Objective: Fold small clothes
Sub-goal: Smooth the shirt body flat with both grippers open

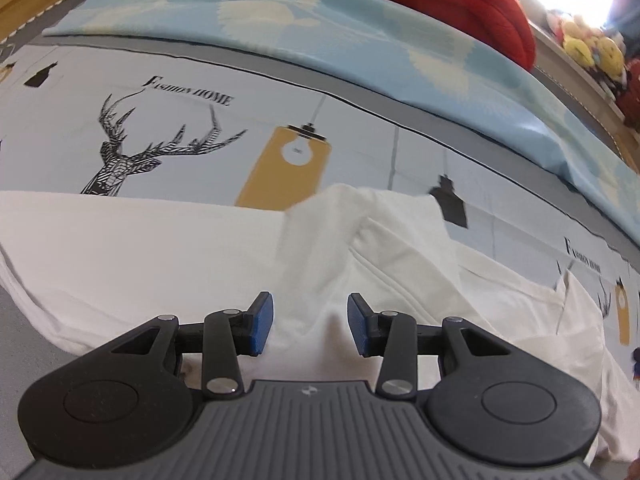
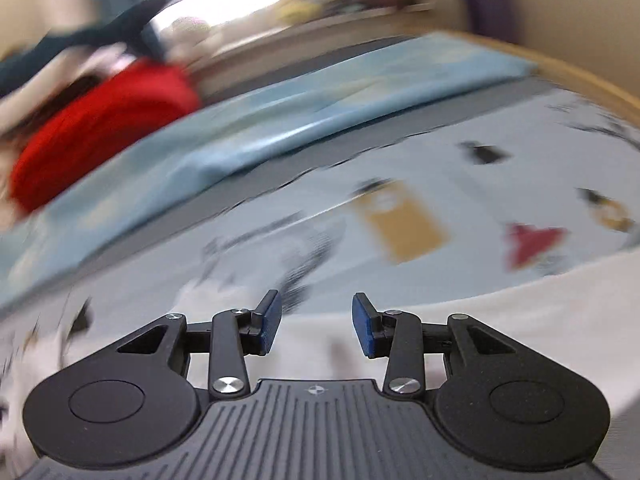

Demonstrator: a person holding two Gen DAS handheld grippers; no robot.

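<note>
A white garment (image 1: 160,248) lies spread on the printed bed sheet (image 1: 360,152), with a folded-over flap (image 1: 384,224) raised near the middle. My left gripper (image 1: 310,325) is open just above the garment, blue pads apart, nothing between them. In the blurred right wrist view, my right gripper (image 2: 316,327) is open and empty over the edge of the white garment (image 2: 500,320), which fills the lower right.
A light blue patterned blanket (image 1: 360,28) lies across the back of the bed, with a red padded item (image 1: 460,4) beyond it. Plush toys (image 1: 592,48) sit on a ledge at the far right. The right wrist view shows the blanket (image 2: 280,120) and the red item (image 2: 100,128).
</note>
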